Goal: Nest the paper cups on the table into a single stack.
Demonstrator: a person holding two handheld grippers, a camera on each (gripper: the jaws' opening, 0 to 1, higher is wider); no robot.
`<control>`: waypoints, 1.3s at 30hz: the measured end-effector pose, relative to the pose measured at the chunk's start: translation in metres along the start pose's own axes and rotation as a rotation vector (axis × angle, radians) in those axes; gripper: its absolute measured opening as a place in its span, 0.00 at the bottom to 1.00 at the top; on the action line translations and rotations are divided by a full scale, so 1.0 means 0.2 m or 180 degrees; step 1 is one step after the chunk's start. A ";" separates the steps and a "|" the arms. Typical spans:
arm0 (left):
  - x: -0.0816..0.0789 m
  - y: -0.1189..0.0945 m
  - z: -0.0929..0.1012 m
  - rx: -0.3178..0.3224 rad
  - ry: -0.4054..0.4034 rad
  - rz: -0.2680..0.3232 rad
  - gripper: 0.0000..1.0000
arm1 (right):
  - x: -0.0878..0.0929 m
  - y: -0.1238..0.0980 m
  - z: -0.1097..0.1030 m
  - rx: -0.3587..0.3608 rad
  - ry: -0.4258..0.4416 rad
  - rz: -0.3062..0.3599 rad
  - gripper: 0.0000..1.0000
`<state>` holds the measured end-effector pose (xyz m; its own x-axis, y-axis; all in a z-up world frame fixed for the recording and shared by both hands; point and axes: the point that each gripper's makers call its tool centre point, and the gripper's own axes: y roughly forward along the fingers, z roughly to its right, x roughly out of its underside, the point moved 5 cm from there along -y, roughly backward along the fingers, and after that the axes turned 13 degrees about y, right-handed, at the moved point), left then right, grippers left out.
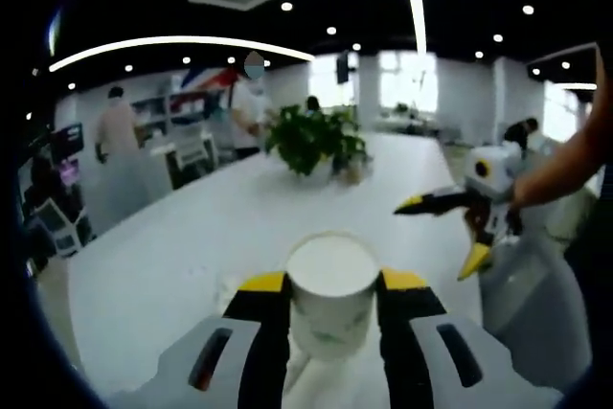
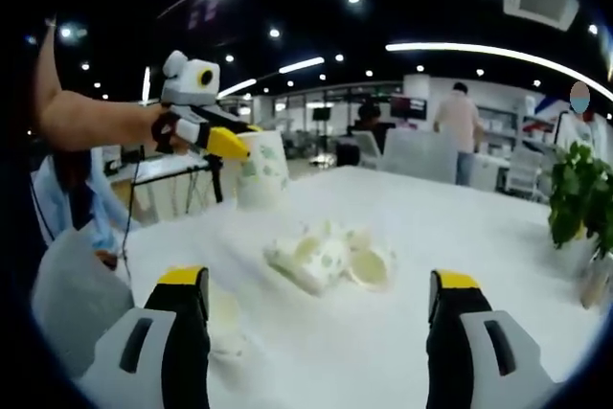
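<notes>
Cups lie scattered in a loose heap (image 2: 330, 256) on the white table (image 2: 479, 227), most of them tipped on their sides and touching one another. Beyond that heap, toward the table's far left edge in the right gripper view, the left hand-held gripper (image 2: 225, 141) holds one upright paper cup (image 2: 263, 170) raised above the table, yellow-tipped jaws clamped on its wall. The left gripper view shows the same held cup (image 1: 331, 299) from above, its open mouth facing the camera and its sides pinched between the two jaws of the left hand-held gripper (image 1: 331, 284).

Nearer than the heap, another cup (image 2: 222, 318) rests on the table just inside the left jaw of the right hand-held gripper (image 2: 321, 289), whose jaws stand wide apart with nothing between them. In the left gripper view the right hand-held gripper (image 1: 450, 232) hangs above the table with its jaws spread. A potted plant (image 1: 316, 141) stands on the table beyond the heap, and people stand in the office behind it.
</notes>
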<state>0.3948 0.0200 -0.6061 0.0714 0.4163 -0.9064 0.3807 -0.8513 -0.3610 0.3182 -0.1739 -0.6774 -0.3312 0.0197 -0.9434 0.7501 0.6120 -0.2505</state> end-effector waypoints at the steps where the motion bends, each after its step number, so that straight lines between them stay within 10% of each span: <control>1: -0.01 0.00 0.00 0.0006 0.0011 0.0008 0.33 | -0.01 0.00 -0.01 -0.0030 0.0013 0.0001 0.92; 39: -0.37 -0.20 0.07 -0.0003 -0.0045 0.0922 0.33 | -0.35 0.09 -0.42 -0.1048 -0.0039 0.0118 0.71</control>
<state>0.3619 0.0193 -0.5264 0.1644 0.1514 -0.9747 0.3472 -0.9338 -0.0864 0.3059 -0.0973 -0.5978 -0.2987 0.0383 -0.9536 0.5355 0.8338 -0.1343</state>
